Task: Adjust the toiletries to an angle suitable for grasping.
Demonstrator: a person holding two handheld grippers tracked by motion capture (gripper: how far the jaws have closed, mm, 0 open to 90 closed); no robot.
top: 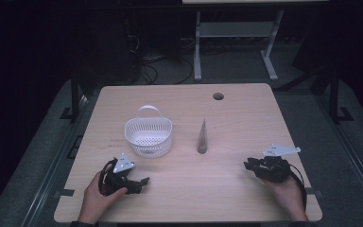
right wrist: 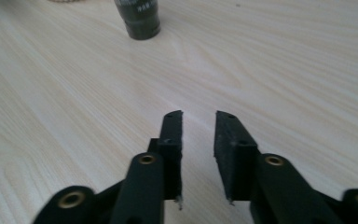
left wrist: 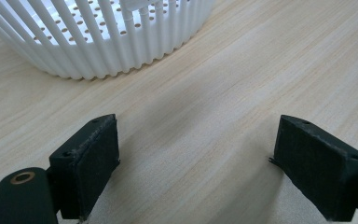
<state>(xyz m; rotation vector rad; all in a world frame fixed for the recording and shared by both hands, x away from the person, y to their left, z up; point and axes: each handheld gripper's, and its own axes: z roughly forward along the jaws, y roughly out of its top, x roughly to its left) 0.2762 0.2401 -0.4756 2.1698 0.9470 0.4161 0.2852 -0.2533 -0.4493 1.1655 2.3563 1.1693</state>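
The high view looks forward and down over the whole wooden table (top: 189, 189). Each gripper view skims the tabletop close behind its own jaws; the left one shares the white basket (left wrist: 98, 37) just ahead.

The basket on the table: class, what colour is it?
White. The basket is slatted plastic with a dotted base, clearest in the left gripper view.

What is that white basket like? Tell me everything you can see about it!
The white basket looks like plastic. Its wall is made of thin upright ribs with slits between them, its floor is dotted with little round holes, and a loop handle rises at its far rim. It stands upright and empty on the wooden table, left of the middle. Nothing else touches it.
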